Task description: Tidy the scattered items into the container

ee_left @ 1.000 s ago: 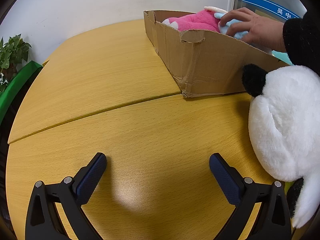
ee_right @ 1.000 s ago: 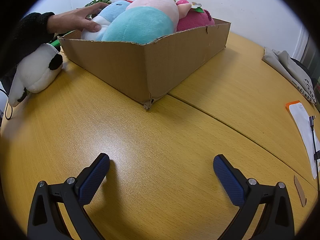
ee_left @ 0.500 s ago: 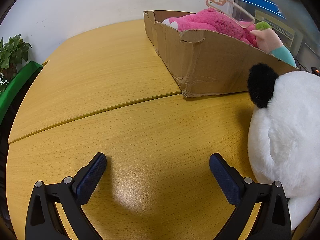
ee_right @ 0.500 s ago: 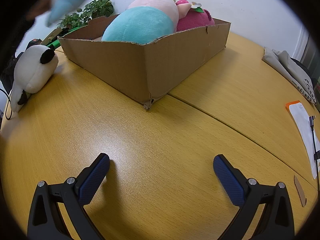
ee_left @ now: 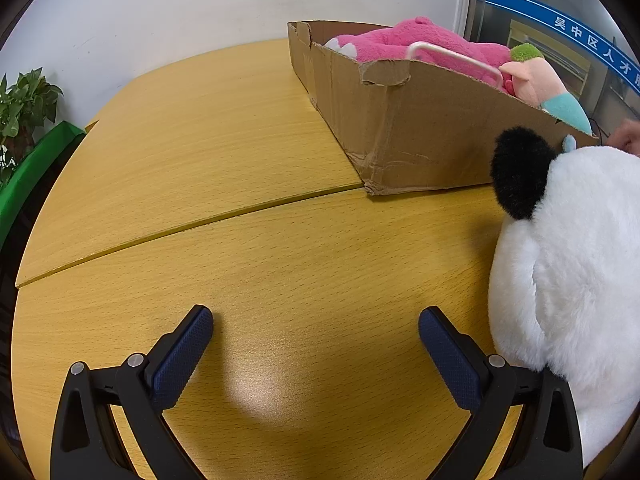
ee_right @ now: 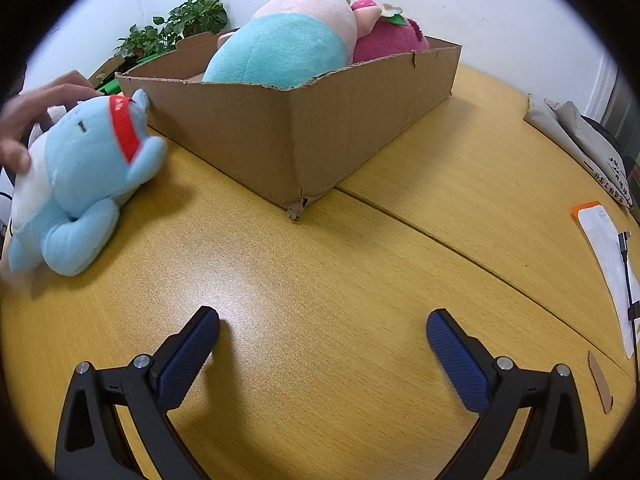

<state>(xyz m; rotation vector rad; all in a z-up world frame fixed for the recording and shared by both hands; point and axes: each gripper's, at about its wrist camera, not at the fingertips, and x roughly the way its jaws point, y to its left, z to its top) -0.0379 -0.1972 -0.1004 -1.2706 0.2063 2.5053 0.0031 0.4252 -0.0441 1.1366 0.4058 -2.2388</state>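
Note:
A cardboard box (ee_left: 432,136) stands on the yellow table and also shows in the right wrist view (ee_right: 360,120). It holds a pink plush (ee_left: 412,40) and a teal-and-pink plush (ee_right: 288,48). A white panda plush (ee_left: 572,272) lies on the table right of my left gripper (ee_left: 316,332), against its right finger. A light blue plush with a red band (ee_right: 84,176) lies on the table left of the box, with a bare hand (ee_right: 28,116) on it. My right gripper (ee_right: 322,334) is open and empty over bare table. My left gripper is open and empty.
Potted plants (ee_right: 176,28) stand behind the box. A grey cloth bag (ee_right: 580,140) and a white paper with an orange edge (ee_right: 604,248) lie at the table's right. A green object and a plant (ee_left: 24,120) sit past the table's left edge.
The hand lifted the blue plush out of the box and set it on the table left of the box. Both grippers stayed still and open.

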